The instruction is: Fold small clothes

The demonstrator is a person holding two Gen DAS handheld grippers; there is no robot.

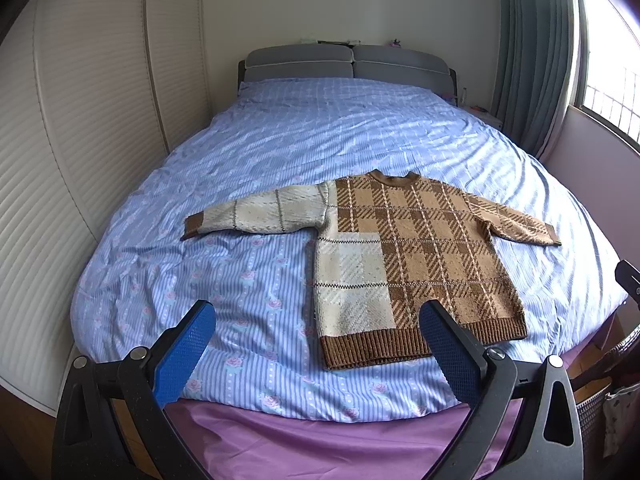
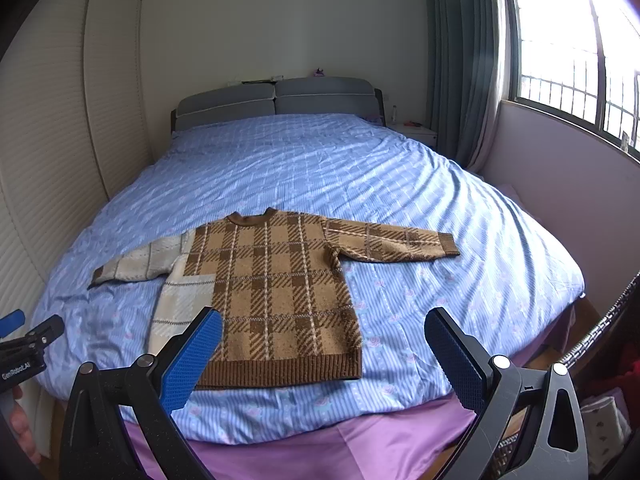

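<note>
**Sweater flat on bed, both grippers wide open, nothing held**

Sweater (image 1: 404,256) lies spread face-up near the foot of the bed (image 1: 320,128), on the blue striped cover, collar toward the headboard (image 1: 348,62), hem toward the cameras, both sleeves out sideways. Brown plaid with a cream panel and cream sleeve (image 1: 256,212) on the left side; brown sleeve (image 2: 392,240) on the right.

Left gripper (image 1: 316,350) hovers off the foot of the bed, jaws spread wide, empty. Right gripper (image 2: 322,356) same: fully spread, empty, short of the hem (image 2: 280,372).

Handling guess: thick knit, soft and floppy, some weight, not slippery, not fragile; will sag and drag when lifted. Best holds look like the sleeve cuffs, or shoulder plus hem corner on one side, to fold inward.

Around: wardrobe doors (image 1: 80,140) left, curtain (image 2: 460,60) and window (image 2: 568,52) right, basket (image 2: 624,308) at right edge. Nothing on the cover blocks the sweater. Cover is wrinkled; jaws could pinch it along with the knit.
</note>
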